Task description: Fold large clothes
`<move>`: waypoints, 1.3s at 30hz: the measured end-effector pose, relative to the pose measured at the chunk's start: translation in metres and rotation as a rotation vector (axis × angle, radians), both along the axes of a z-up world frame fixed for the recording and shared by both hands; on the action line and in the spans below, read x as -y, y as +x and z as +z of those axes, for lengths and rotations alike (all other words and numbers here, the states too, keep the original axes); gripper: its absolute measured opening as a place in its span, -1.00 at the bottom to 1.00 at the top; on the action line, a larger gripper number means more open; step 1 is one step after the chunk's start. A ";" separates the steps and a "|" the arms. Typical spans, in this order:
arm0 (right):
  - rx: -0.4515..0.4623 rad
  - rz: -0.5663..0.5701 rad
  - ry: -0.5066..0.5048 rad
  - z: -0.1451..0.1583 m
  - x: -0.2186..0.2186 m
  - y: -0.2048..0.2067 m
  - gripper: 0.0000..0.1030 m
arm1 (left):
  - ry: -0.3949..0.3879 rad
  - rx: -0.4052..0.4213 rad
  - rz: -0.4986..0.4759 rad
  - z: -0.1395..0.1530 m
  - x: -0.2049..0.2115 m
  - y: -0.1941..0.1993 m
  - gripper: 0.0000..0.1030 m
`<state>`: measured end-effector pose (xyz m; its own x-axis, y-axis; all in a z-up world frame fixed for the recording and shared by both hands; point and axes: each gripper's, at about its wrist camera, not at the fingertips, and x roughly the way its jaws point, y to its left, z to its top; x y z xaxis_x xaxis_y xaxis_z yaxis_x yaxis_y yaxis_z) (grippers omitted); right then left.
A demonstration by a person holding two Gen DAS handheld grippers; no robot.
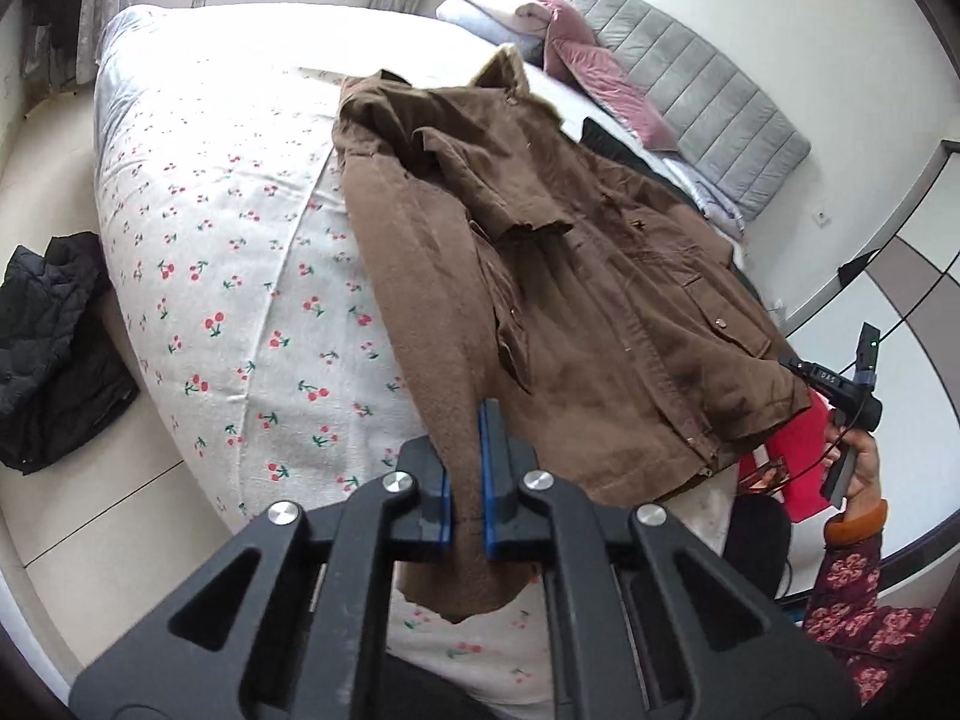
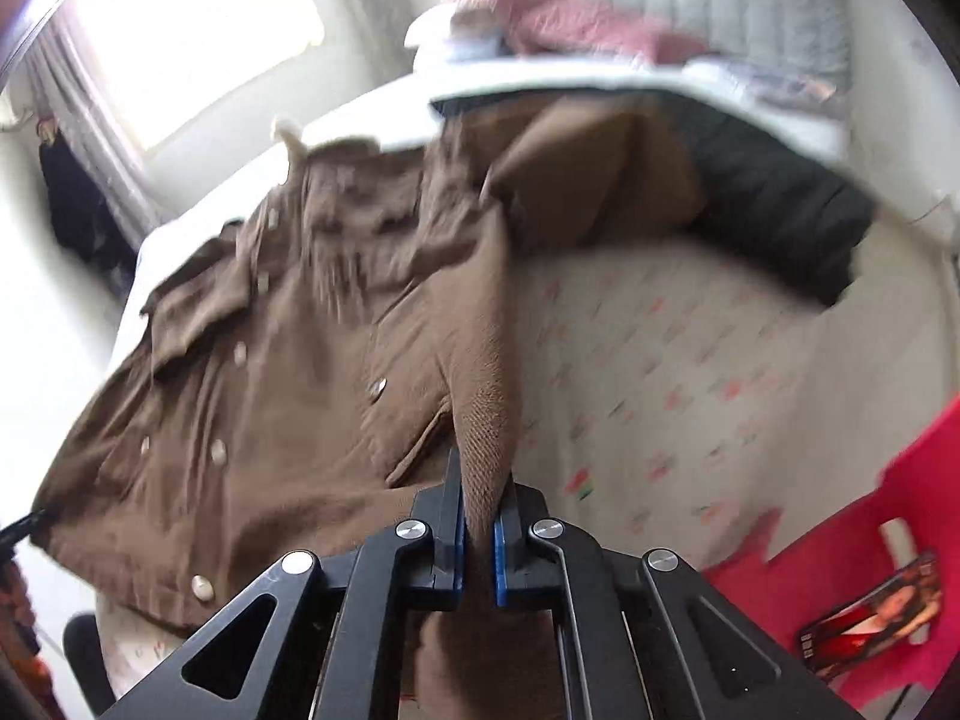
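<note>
A large brown jacket (image 1: 570,276) lies spread on the bed, collar toward the headboard. My left gripper (image 1: 465,480) is shut on the jacket's sleeve cuff, which hangs down between the blue pads. My right gripper (image 2: 478,516) is shut on the other brown sleeve (image 2: 486,396), pulled up from the jacket (image 2: 252,420). The right gripper also shows in the left wrist view (image 1: 840,390) at the jacket's hem corner, held by a hand. The right wrist view is motion-blurred.
The bed has a white cherry-print cover (image 1: 228,276), with pillows (image 1: 576,48) and a grey headboard (image 1: 708,102) at the far end. A black garment (image 1: 54,348) lies on the floor at left; another black garment (image 2: 774,210) lies on the bed. A red object (image 2: 870,570) stands beside the bed.
</note>
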<state>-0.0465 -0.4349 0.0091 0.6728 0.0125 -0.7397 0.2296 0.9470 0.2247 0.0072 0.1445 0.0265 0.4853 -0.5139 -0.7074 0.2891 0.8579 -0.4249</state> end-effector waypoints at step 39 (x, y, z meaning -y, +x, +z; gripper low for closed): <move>-0.143 0.181 -0.061 -0.029 -0.114 0.118 0.21 | 0.586 0.230 -0.267 -0.053 0.209 0.219 -0.77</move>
